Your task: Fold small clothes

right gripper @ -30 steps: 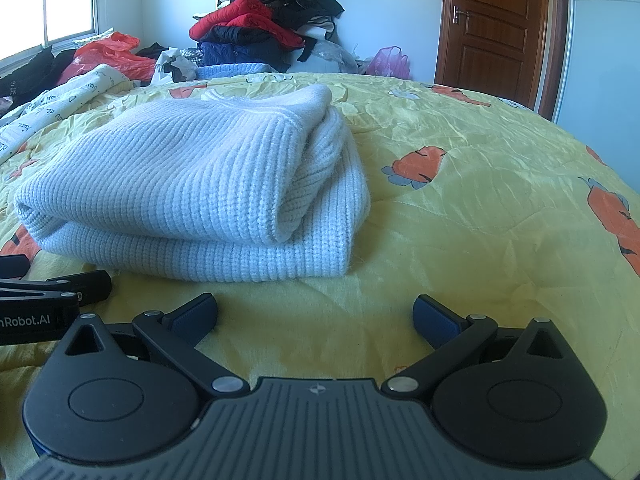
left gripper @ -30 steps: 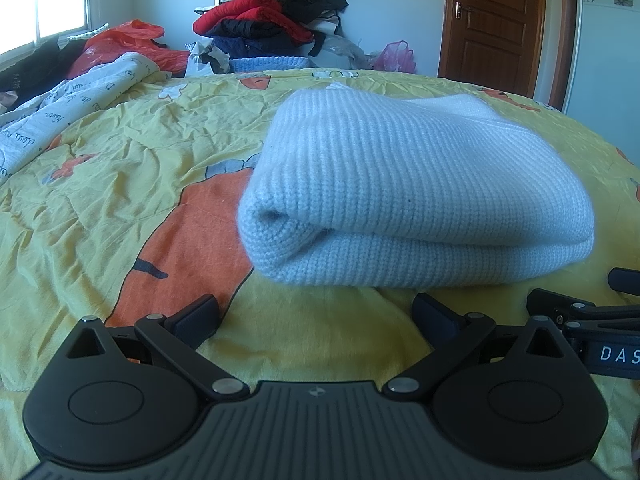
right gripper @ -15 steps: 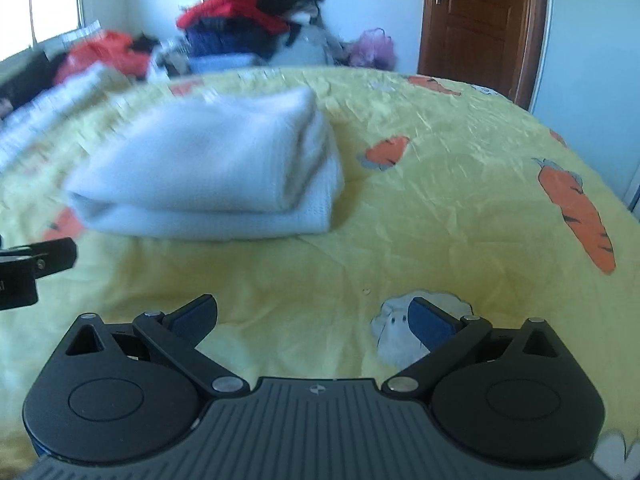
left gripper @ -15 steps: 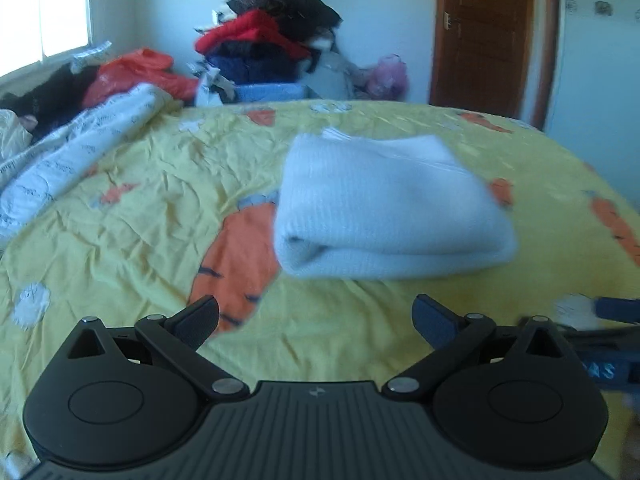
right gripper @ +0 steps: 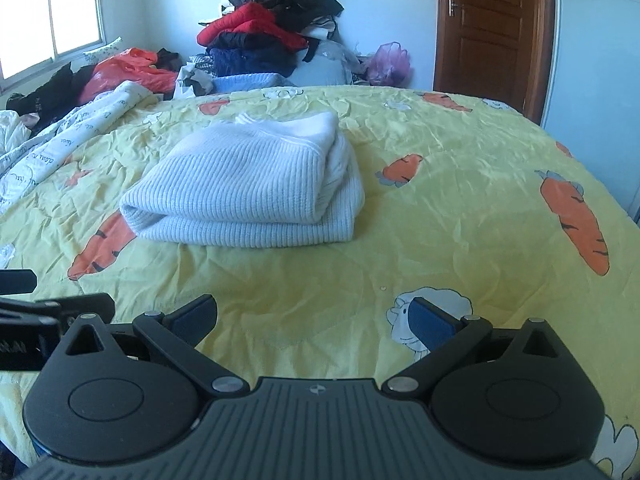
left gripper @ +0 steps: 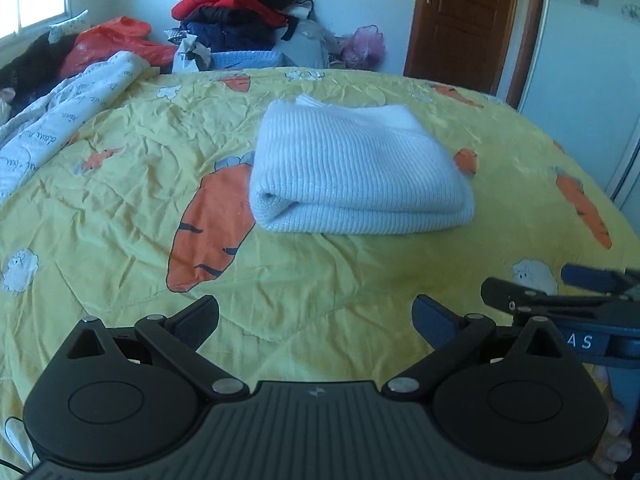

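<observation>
Both tools hang empty above the bed: the left gripper (left gripper: 316,316) has its jaws spread wide with only yellow bedspread showing between them, and the right gripper (right gripper: 314,316) stands the same way, wide apart and holding nothing. In the left wrist view the right tool pokes in at the lower right of the frame; in the right wrist view the left one shows at the lower left edge, so the two sit side by side, well apart from the cloth. Beyond the jaws, in the middle of each frame, lies the white knit garment (left gripper: 352,176), already folded into a thick, compact bundle with its rounded fold edge facing the cameras and its layered edges showing on the right in the right wrist view (right gripper: 248,192). It rests flat on the carrot-print bedspread (left gripper: 120,208), partly over a large orange carrot. At the upper left of the frames a rolled printed quilt (left gripper: 60,120) lies along the bed's edge, and a pile of clothes (right gripper: 264,36) stands against the far wall at upper centre. By my judgement the folding of this piece is finished and the tools are clear of it; the next move would be fetching another small garment, which calls for reaching toward the far pile.
</observation>
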`<state>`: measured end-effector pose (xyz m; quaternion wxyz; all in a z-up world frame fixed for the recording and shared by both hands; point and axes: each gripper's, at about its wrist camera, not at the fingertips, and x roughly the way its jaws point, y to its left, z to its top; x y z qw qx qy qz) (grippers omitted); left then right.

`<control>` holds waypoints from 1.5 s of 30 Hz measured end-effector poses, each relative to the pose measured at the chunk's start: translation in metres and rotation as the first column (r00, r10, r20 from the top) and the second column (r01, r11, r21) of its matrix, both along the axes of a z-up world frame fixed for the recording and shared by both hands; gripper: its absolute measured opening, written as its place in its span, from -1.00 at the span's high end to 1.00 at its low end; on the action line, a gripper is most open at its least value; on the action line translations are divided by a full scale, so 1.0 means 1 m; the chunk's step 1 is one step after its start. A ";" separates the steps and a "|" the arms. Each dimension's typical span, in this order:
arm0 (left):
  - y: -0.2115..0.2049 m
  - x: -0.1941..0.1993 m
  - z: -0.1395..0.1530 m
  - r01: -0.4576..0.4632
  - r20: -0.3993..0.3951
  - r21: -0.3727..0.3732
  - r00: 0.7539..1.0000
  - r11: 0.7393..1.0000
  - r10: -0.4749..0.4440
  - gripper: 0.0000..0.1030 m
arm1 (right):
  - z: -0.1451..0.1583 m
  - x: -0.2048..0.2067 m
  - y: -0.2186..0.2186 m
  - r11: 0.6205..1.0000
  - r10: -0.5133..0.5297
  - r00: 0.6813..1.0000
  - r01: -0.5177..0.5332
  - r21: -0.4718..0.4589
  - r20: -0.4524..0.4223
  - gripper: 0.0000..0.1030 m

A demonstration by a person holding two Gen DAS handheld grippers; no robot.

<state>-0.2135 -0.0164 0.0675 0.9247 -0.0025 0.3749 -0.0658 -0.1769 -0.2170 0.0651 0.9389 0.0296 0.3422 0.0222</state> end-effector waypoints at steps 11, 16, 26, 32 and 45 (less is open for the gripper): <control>0.003 -0.011 0.006 0.005 0.106 -0.067 0.994 0.998 0.002 -1.00 | 0.001 -0.001 0.006 1.000 0.018 1.000 -0.018 -0.011 0.002 -0.99; 0.007 -0.011 0.007 -0.002 0.118 -0.105 0.993 0.994 0.014 -1.00 | 0.000 -0.001 0.007 1.000 0.018 1.000 -0.018 -0.009 -0.002 -0.99; 0.005 -0.012 0.006 -0.017 0.116 -0.075 0.993 0.997 0.025 -1.00 | -0.002 0.000 0.007 1.000 0.020 1.000 -0.020 -0.014 -0.007 -0.99; 0.004 -0.012 0.005 -0.012 0.118 -0.069 0.993 0.998 0.020 -1.00 | -0.002 0.001 0.007 1.000 0.020 1.000 -0.020 -0.015 -0.009 -0.99; 0.004 -0.024 0.007 -0.039 0.191 -0.062 0.980 0.997 0.051 -1.00 | -0.005 0.002 0.008 1.000 0.024 1.000 -0.024 -0.015 -0.018 -0.99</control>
